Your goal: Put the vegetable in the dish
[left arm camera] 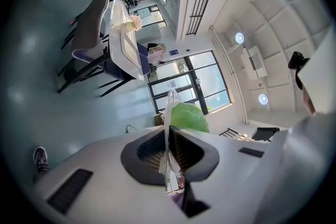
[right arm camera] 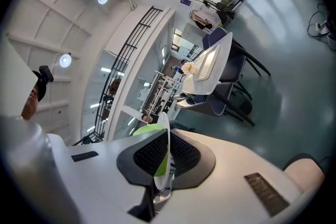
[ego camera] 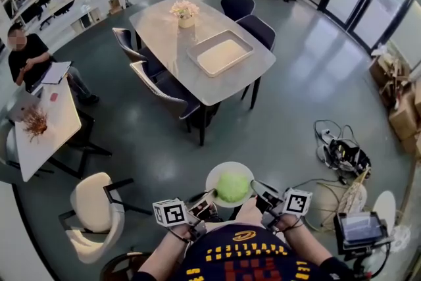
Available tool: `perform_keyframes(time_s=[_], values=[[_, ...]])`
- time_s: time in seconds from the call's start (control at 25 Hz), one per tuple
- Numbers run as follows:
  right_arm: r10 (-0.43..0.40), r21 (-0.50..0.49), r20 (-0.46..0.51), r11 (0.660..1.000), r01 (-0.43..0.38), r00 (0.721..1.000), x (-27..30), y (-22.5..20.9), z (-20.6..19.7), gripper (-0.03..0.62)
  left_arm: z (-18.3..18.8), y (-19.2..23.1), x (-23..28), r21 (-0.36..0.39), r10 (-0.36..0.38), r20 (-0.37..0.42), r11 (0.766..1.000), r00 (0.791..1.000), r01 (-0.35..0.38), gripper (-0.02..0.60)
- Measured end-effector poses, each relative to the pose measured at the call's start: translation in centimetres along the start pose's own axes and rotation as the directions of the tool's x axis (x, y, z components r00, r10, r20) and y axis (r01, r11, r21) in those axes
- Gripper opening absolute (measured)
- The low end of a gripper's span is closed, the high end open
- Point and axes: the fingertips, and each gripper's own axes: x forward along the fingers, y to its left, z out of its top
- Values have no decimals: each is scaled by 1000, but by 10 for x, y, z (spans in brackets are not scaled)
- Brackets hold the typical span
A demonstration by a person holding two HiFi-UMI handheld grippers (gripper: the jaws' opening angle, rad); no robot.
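Observation:
A white dish point(ego camera: 217, 176) hangs in the air low in the head view, with a round green vegetable point(ego camera: 233, 187) lying in it. My left gripper point(ego camera: 210, 199) is shut on the dish's left rim and my right gripper point(ego camera: 260, 192) on its right rim. The left gripper view has the dish point(left arm camera: 170, 107) edge-on between the jaws of the left gripper point(left arm camera: 169, 152), the vegetable point(left arm camera: 188, 117) just beyond. The right gripper view also has the dish point(right arm camera: 165, 131) edge-on in the right gripper point(right arm camera: 167, 159), with the vegetable point(right arm camera: 143, 130) behind it.
A grey dining table point(ego camera: 164, 36) stands ahead with a tray point(ego camera: 220, 52) and a flower vase point(ego camera: 185, 12), dark chairs point(ego camera: 164, 85) around it. A seated person point(ego camera: 29, 59) is at a white table point(ego camera: 59, 125) on the left. A cream chair point(ego camera: 92, 210) and floor cables point(ego camera: 339, 154) lie close by.

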Motion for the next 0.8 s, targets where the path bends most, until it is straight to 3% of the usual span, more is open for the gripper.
perform_keyframes(time_s=[0.4, 0.8], values=[[7, 33, 0, 999, -7, 1000, 24, -15, 15, 15, 26, 13, 9, 3, 31, -9, 1000, 999, -31, 12], [18, 77, 30, 997, -21, 999, 40, -55, 76, 15, 66, 20, 70, 22, 73, -30, 997, 997, -72, 12]])
